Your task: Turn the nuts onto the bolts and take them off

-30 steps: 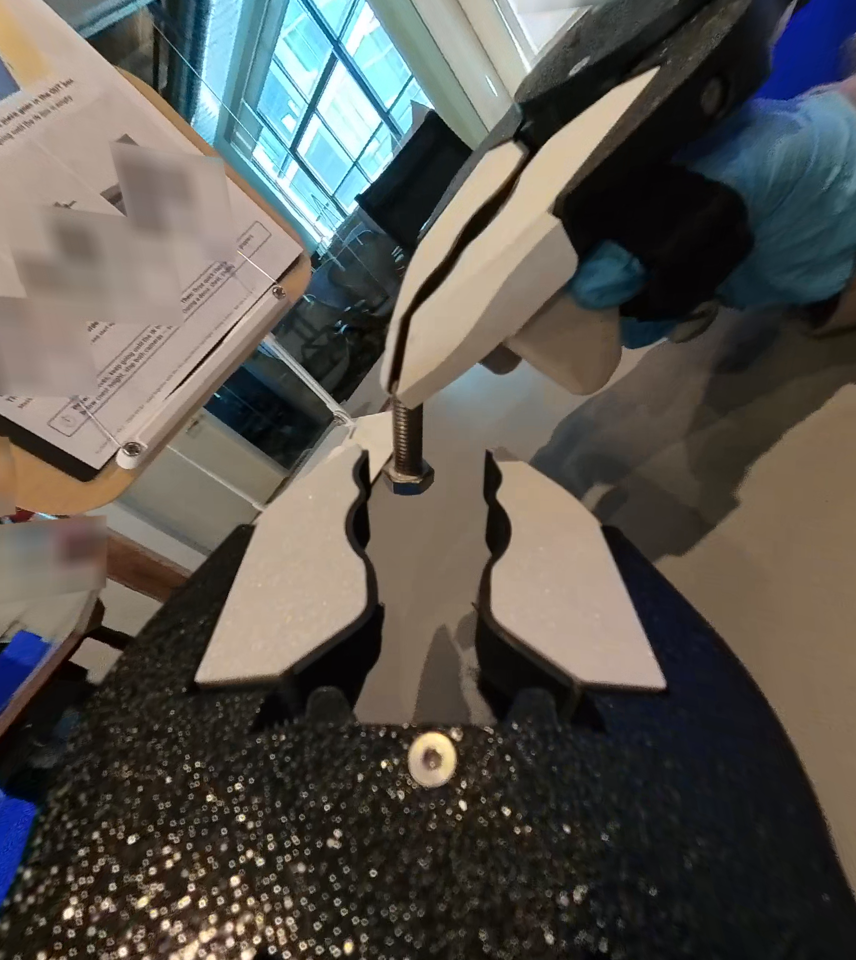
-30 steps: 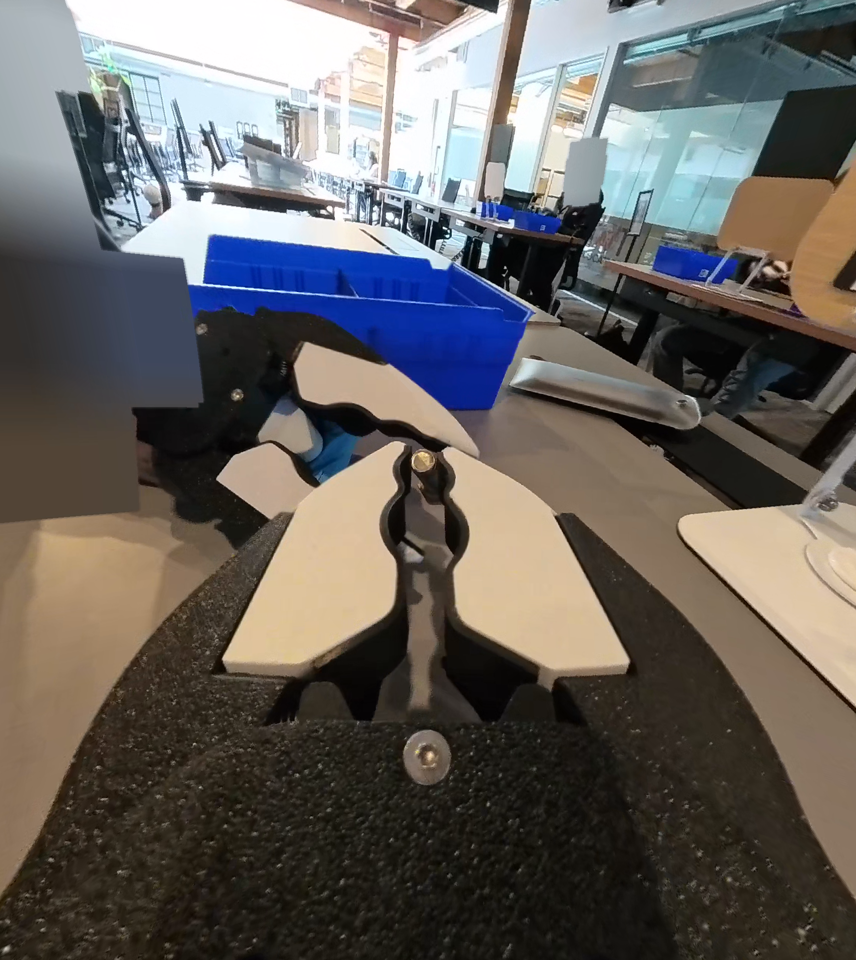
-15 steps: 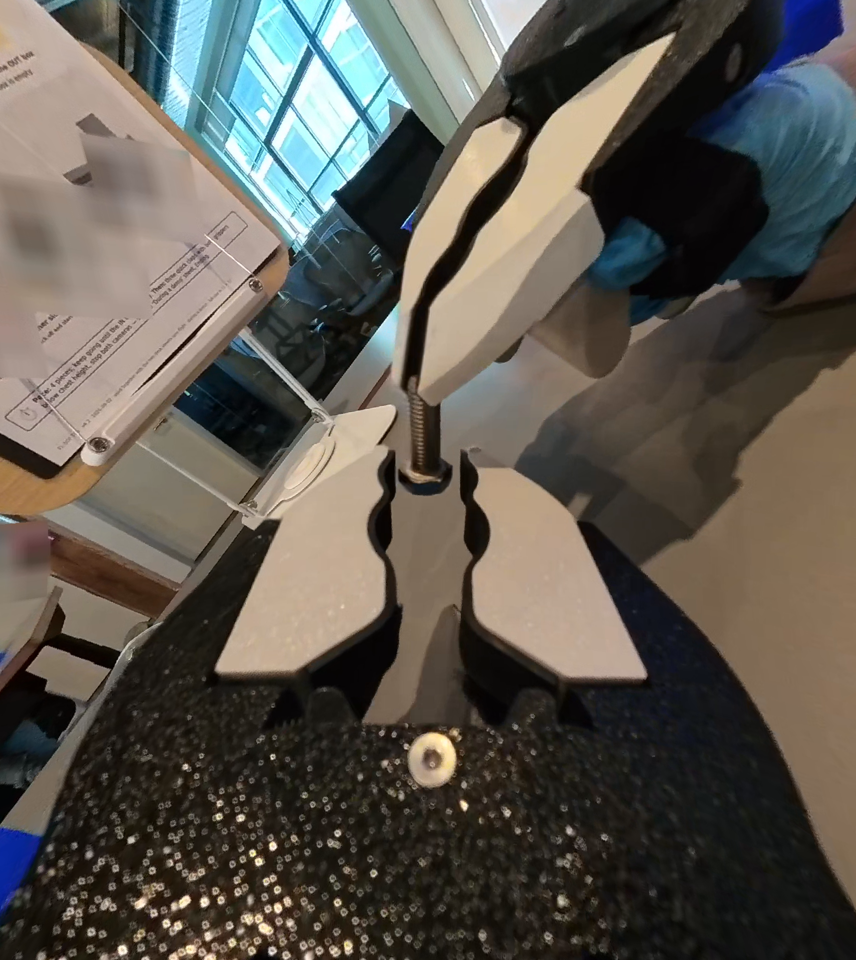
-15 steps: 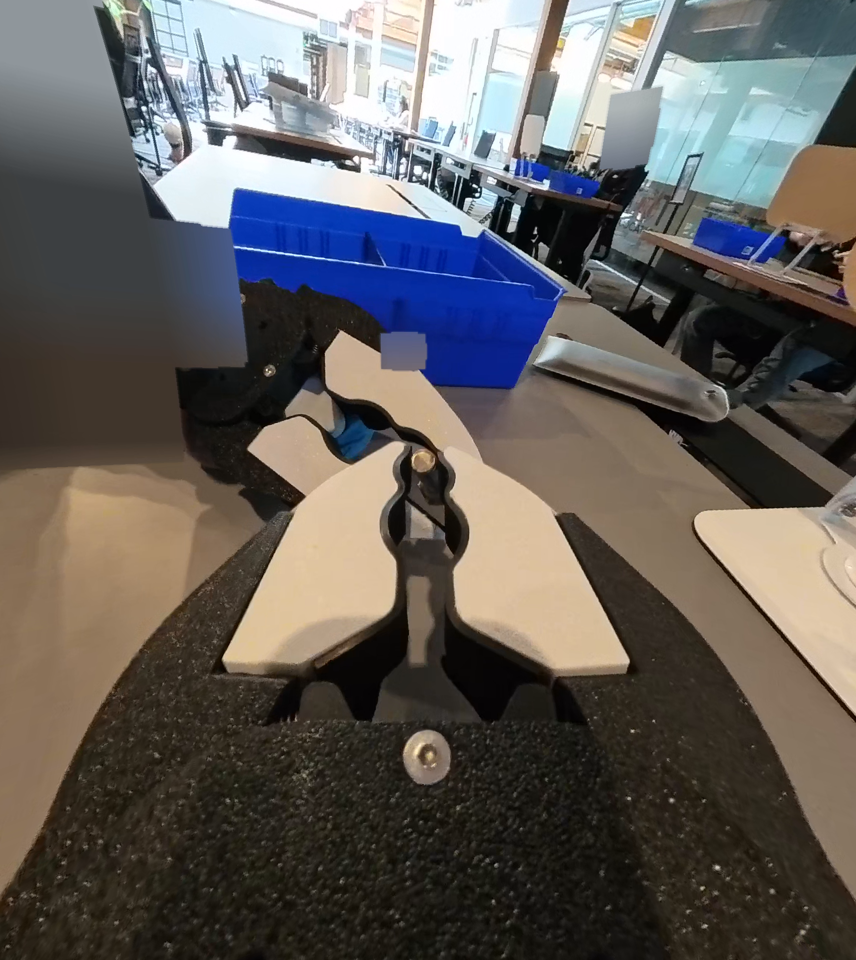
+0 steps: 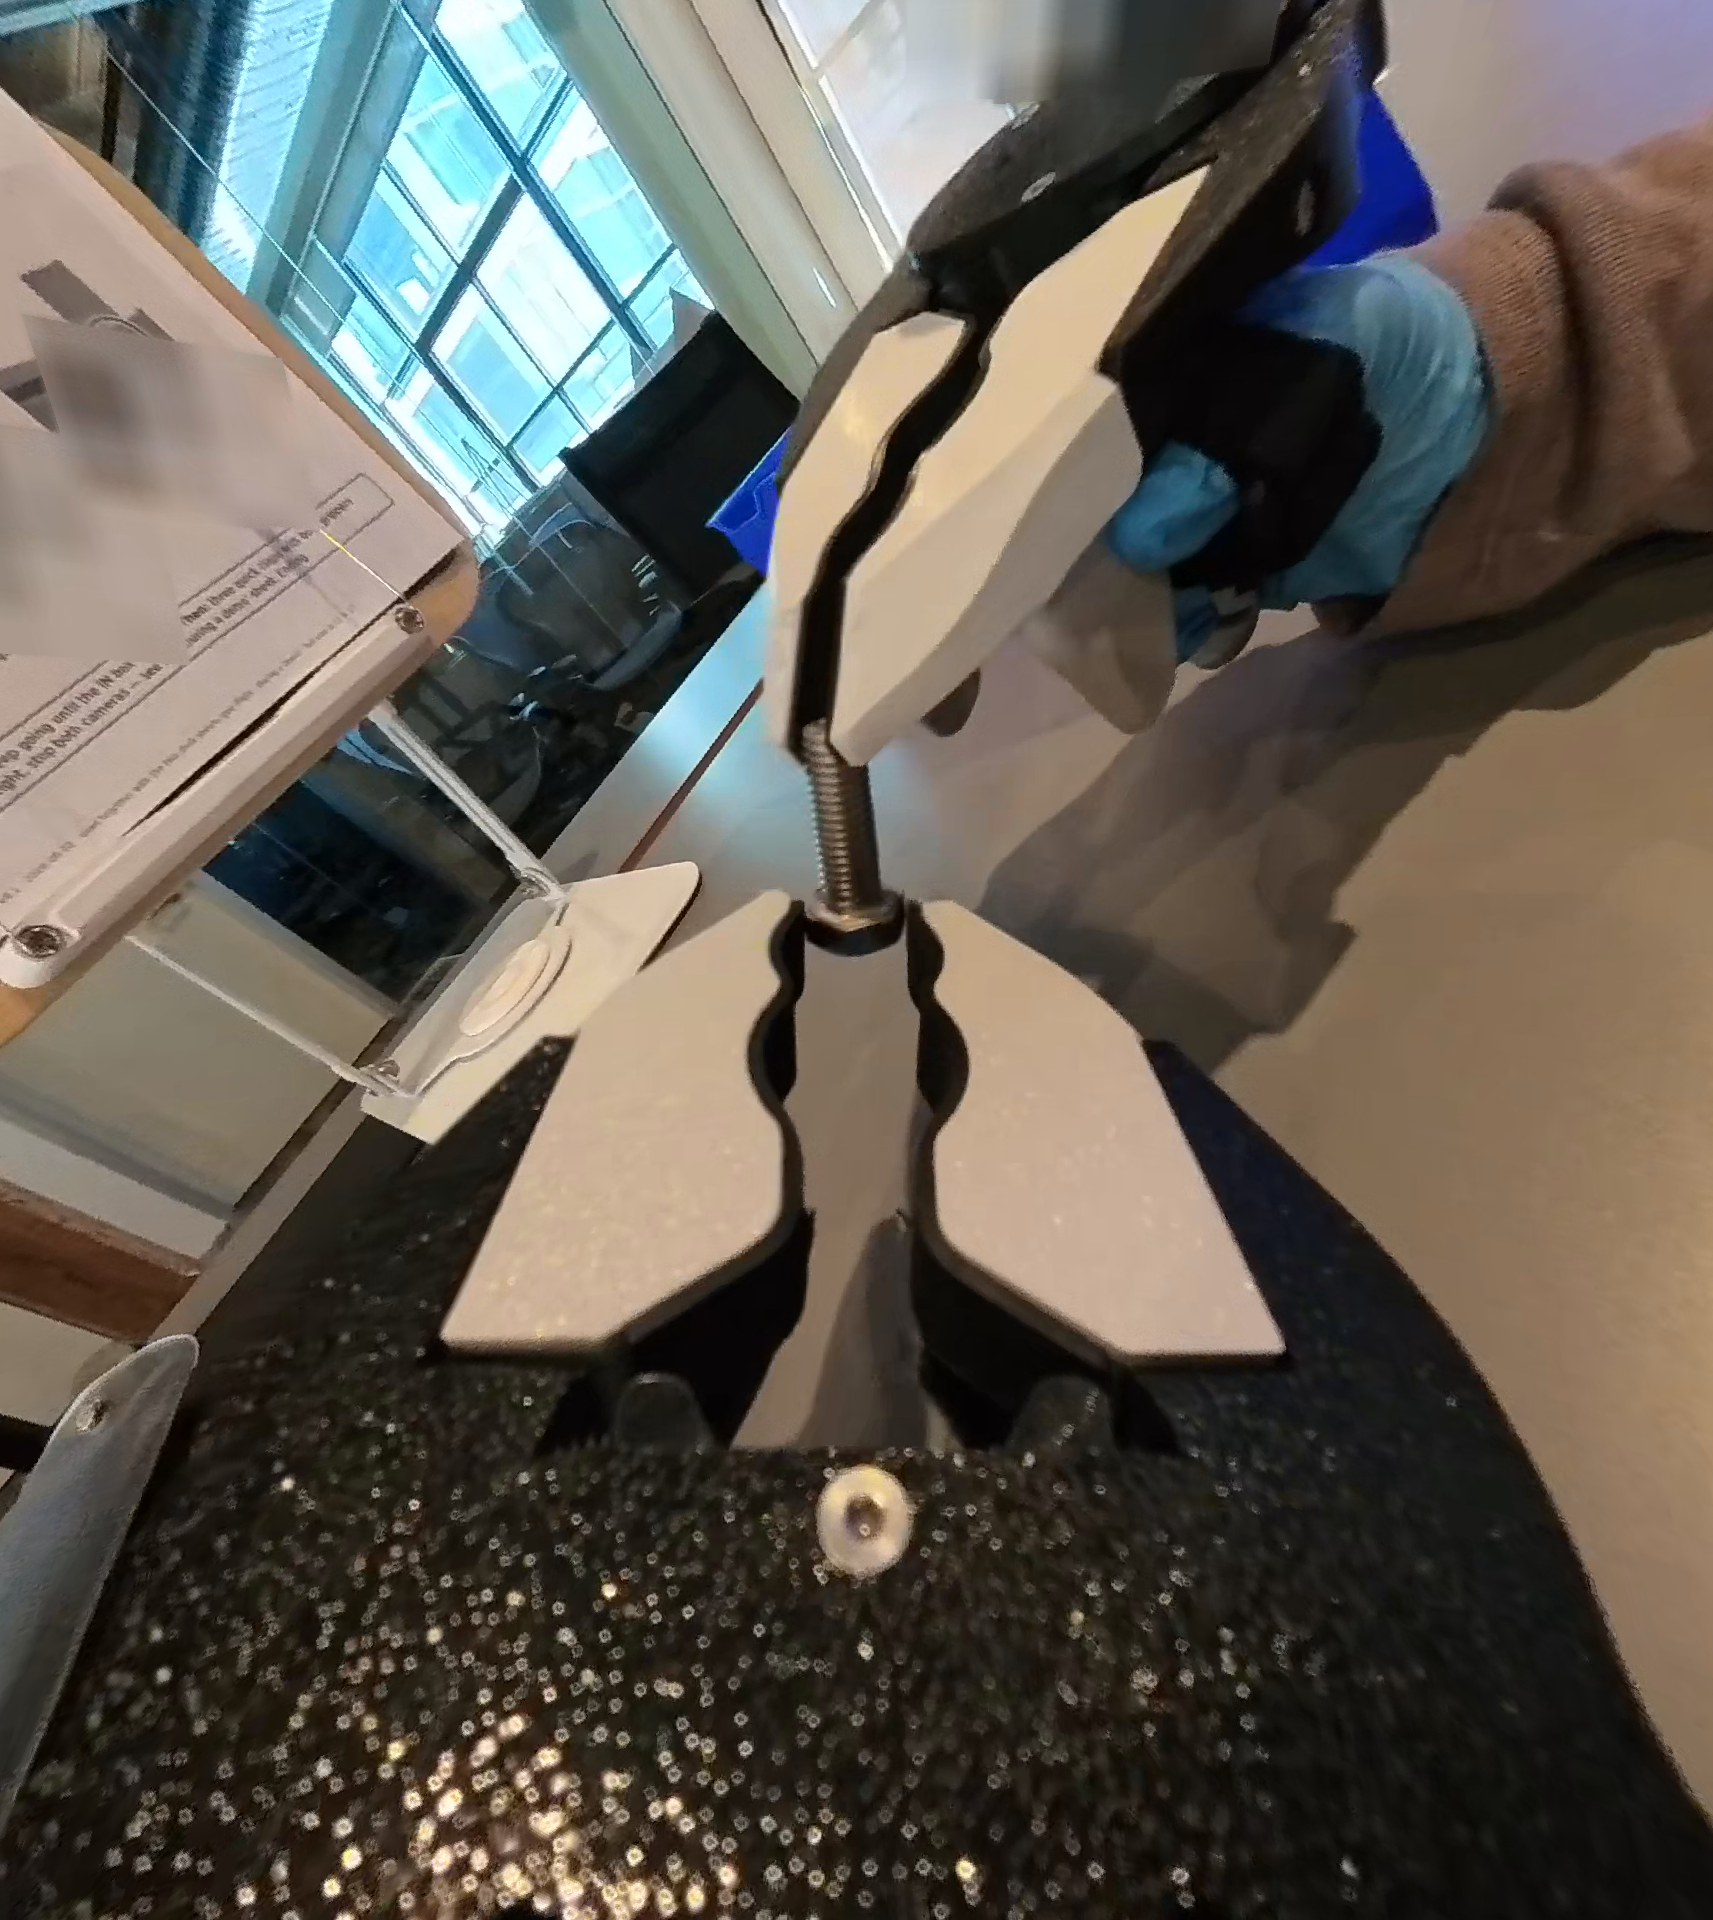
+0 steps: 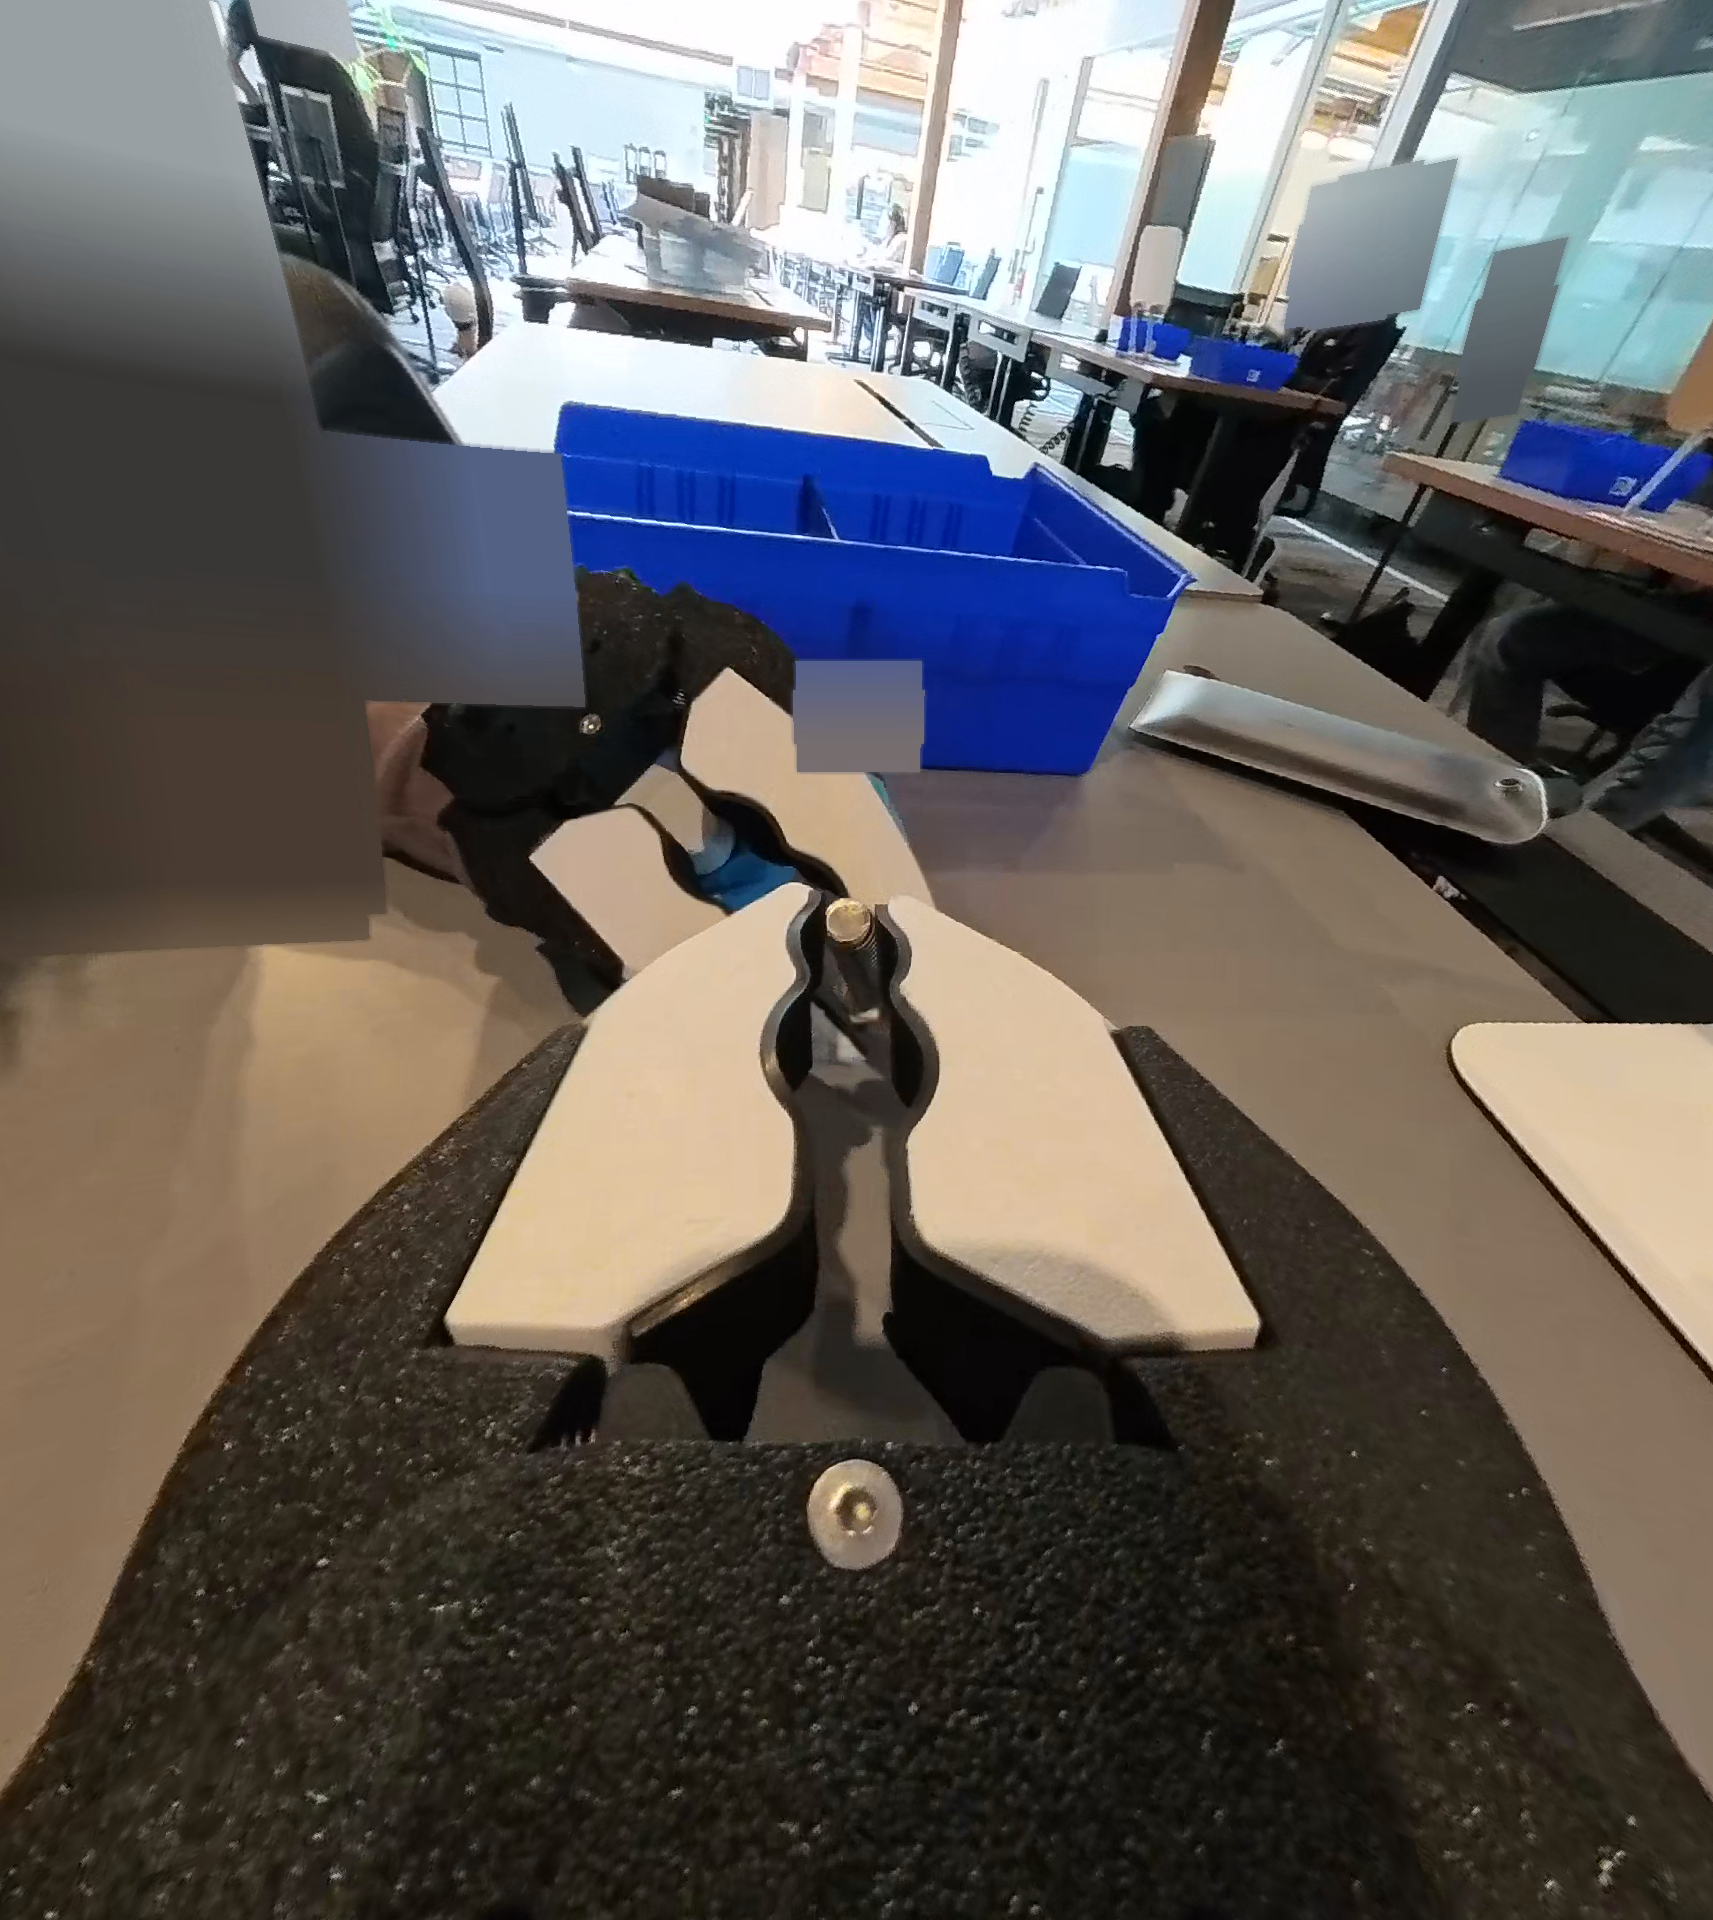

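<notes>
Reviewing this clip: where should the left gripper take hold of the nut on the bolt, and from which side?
Across two opposite flats of the nut, coming square to the bolt axis. The right gripper clamps the bolt's far end, leaving the nut's sides free. The left gripper already has its tips on either side of the nut.

bolt (image 5: pixel 836 821): silver threaded shank, standing nearly upright above the grey table, its top end sitting between closed white fingers | nut (image 5: pixel 850 923): dark hexagonal, sitting threaded at the bolt's lower end, lying pinched between a second pair of white fingertips | bolt end (image 6: pixel 849 921): showing as a round, shiny face
</notes>
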A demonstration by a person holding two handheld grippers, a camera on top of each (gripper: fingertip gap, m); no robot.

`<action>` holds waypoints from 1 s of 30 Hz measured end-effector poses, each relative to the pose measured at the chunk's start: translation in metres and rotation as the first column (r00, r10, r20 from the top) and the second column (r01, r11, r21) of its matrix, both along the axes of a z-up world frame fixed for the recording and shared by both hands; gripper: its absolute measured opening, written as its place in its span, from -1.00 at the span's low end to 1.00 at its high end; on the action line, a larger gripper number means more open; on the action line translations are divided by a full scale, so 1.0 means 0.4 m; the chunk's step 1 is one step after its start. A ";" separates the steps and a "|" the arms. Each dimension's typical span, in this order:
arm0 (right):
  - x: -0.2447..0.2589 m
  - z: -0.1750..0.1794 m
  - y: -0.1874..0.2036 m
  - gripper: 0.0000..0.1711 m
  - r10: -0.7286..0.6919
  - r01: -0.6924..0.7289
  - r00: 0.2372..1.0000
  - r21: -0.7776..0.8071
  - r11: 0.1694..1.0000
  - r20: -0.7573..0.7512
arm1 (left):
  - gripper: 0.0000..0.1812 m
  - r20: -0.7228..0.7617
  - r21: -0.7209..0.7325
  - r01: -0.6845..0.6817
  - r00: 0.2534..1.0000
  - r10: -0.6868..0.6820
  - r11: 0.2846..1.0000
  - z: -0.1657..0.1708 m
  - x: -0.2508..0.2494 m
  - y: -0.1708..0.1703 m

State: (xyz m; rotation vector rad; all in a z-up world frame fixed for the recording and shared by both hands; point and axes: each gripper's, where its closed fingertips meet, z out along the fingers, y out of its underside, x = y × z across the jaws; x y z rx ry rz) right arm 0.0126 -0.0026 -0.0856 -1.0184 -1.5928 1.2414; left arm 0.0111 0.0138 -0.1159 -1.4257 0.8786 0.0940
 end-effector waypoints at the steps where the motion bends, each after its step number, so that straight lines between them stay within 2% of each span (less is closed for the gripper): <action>1: 0.000 -0.001 -0.001 -0.90 0.003 -0.003 1.000 0.000 1.000 0.001 | -0.81 0.002 -0.005 0.002 1.000 -0.002 1.000 -0.001 0.000 0.000; 11: 0.002 0.000 -0.004 -0.90 0.022 -0.023 1.000 -0.020 1.000 -0.005 | -0.81 0.038 -0.042 0.032 0.999 -0.031 0.999 0.000 0.004 -0.004; 23: 0.017 0.028 -0.014 -0.90 0.083 -0.089 0.993 -0.075 0.993 -0.080 | -0.82 0.144 -0.097 0.117 0.984 -0.102 0.988 0.023 0.022 -0.016; 26: 0.015 0.027 -0.007 -0.89 0.056 -0.060 0.993 -0.036 0.998 -0.108 | -0.82 0.151 -0.116 0.098 0.985 -0.080 0.988 0.020 0.017 -0.010; 27: 0.015 0.030 -0.002 -0.86 0.039 -0.042 0.991 -0.019 0.999 -0.125 | -0.82 0.151 -0.116 0.082 0.986 -0.064 0.990 0.020 0.010 -0.006; 30: 0.019 0.058 0.029 -0.59 -0.037 0.031 0.980 -0.034 0.999 -0.197 | -0.82 0.165 -0.118 0.037 0.986 -0.017 0.992 0.023 -0.011 0.005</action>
